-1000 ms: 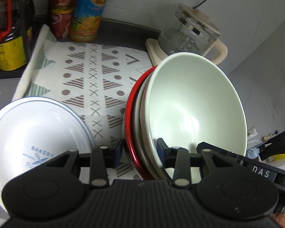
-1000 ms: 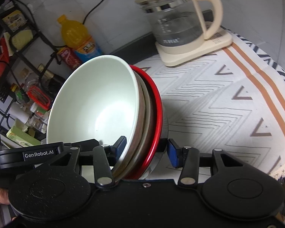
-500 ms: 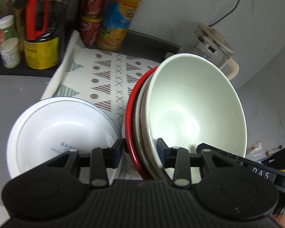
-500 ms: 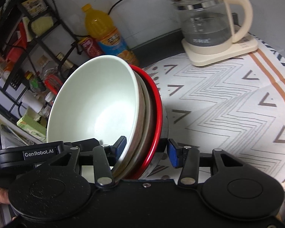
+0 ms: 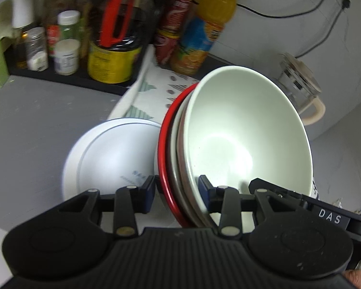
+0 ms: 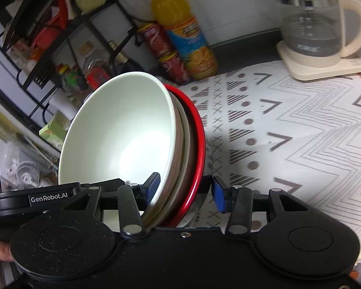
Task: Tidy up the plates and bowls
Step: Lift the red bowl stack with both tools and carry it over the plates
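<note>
- Between the two pairs of tongs hangs a nested stack of dishes: a pale green bowl (image 5: 248, 144) innermost, some thinner brownish and whitish rims behind it, and a red-rimmed plate (image 5: 164, 159) outermost.
- The left tongs (image 5: 177, 191) straddle the stack's near edge, one blue pad outside the red rim, the other inside the bowl; they look closed onto it, clamping all layers together so none slips.
- The right tongs (image 6: 185, 187) grip the same stack from the opposite side. The inner pad presses the bowl's wall, while the outer pad appears to stand slightly off the red rim, so how firm this hold is I cannot tell.
- The stack is tilted steeply, mouth turned sideways and clear of the patterned cloth (image 6: 288, 125) covering the table, which suggests it is being carried as one unit.
- A white plate (image 5: 113, 154) with blue lettering lies flat on the table just beside the stack, a likely spot for setting it down.
- The glass kettle (image 6: 315, 26) and the orange juice bottle (image 6: 183, 31) stand well apart at the back.
</note>
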Demonstrator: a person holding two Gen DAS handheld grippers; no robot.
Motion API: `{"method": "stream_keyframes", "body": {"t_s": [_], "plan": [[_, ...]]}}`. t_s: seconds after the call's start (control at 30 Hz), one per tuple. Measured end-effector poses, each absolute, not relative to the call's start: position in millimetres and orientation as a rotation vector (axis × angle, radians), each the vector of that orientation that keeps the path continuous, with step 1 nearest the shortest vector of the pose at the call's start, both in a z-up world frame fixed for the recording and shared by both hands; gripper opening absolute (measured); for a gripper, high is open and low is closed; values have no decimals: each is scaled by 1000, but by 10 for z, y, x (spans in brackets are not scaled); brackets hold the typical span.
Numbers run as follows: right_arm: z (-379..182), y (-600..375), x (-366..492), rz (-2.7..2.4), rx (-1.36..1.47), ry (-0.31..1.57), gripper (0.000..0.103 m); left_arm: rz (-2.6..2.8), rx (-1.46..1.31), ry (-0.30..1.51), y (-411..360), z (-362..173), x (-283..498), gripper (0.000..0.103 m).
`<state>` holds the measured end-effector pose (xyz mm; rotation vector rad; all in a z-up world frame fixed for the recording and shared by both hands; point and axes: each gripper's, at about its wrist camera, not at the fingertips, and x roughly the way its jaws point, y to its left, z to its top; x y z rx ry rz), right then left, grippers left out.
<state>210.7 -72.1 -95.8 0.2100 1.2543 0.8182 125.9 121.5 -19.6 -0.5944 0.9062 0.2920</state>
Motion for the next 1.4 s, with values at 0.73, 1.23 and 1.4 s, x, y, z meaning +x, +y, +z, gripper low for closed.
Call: {"method": "stream_keyframes", "body": {"t_s": [0.73,1.23,1.4], "plan": [[-1112,-176,1960,914,128,1333,46,406,-675,924,1600,-409,918,37],[-1378,-44,1948,932,77,1406,46,439,-706,959,1739,-642,988,37],[-1366,-12,1946,950,45,1406,46,443,-719,945,1767,-690,988,37]]}}
